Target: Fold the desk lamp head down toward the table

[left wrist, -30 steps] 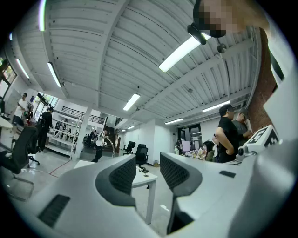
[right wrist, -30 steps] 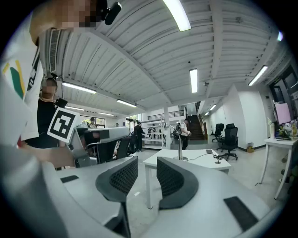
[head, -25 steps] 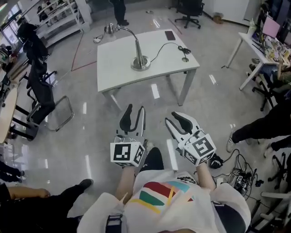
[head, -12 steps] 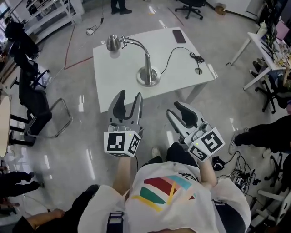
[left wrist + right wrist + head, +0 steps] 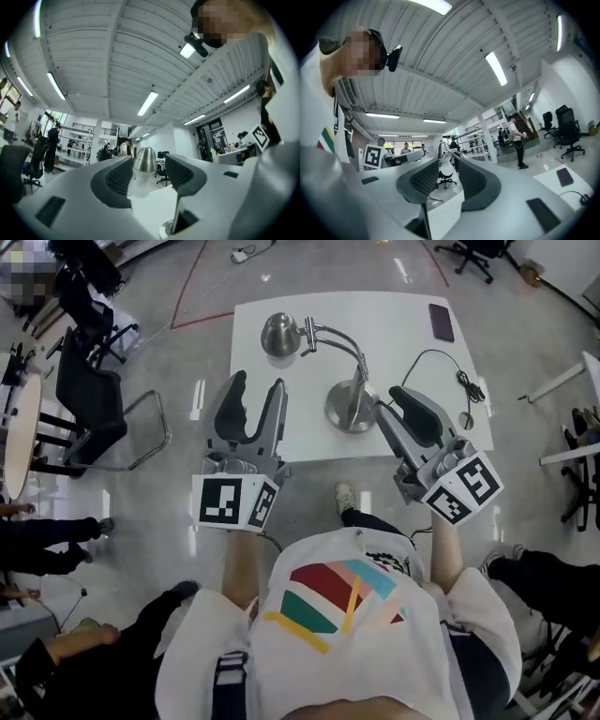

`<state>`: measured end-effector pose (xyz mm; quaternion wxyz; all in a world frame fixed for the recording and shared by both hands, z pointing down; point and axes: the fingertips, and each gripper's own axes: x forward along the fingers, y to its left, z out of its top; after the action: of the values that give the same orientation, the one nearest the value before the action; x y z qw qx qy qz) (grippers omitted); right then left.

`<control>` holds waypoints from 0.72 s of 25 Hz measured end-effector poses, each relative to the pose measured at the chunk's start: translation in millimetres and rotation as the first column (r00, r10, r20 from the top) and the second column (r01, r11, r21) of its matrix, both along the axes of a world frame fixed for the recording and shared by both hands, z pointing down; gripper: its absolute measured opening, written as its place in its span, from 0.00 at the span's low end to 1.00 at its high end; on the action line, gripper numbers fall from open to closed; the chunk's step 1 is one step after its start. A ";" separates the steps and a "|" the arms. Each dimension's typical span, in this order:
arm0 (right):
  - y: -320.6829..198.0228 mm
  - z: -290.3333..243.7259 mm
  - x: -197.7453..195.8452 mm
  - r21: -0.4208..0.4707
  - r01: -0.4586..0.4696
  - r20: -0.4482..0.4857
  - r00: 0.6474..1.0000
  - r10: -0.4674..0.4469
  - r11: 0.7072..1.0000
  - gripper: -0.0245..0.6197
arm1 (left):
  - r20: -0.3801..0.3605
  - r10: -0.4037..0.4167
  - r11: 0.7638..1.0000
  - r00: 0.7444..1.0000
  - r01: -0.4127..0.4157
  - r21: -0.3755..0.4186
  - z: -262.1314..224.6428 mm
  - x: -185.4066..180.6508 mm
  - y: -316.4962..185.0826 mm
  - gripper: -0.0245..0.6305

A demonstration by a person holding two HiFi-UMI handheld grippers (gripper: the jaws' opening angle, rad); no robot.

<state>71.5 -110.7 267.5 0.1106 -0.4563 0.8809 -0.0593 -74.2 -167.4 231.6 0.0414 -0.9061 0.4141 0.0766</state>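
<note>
Since we've touched nothing, lamp head (image 5: 278,335): upper centre, raised over table (image 5: 375,315).
left gripper (image 5: 257,382): jaws just been opening, empty, aimed at it.
right gripper (image 5: 387,399): released, empty, near base (image 5: 349,413), likely for steadying.

Silver desk lamp (image 5: 349,411) on a white table (image 5: 394,324)
Left gripper (image 5: 259,381) and right gripper (image 5: 392,399): pale grey, black ribbed pads (image 5: 232,411), black-and-white square markers. Phone (image 5: 441,322) and cable (image 5: 463,388) black. Shirt (image 5: 337,615) white with red, green, teal and yellow stripes.
</note>
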 end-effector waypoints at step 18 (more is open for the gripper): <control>-115.2 -6.6 -44.6 -0.044 0.593 -0.496 0.686 -0.533 0.804 0.24 | 0.194 0.268 0.959 0.944 -0.280 0.038 -39.0 46.5 -58.3 0.41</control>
<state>26.9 -225.9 260.9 -0.1104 -0.1556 0.9785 0.0789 -27.7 -225.7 192.6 0.0985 -0.9562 0.2755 0.0095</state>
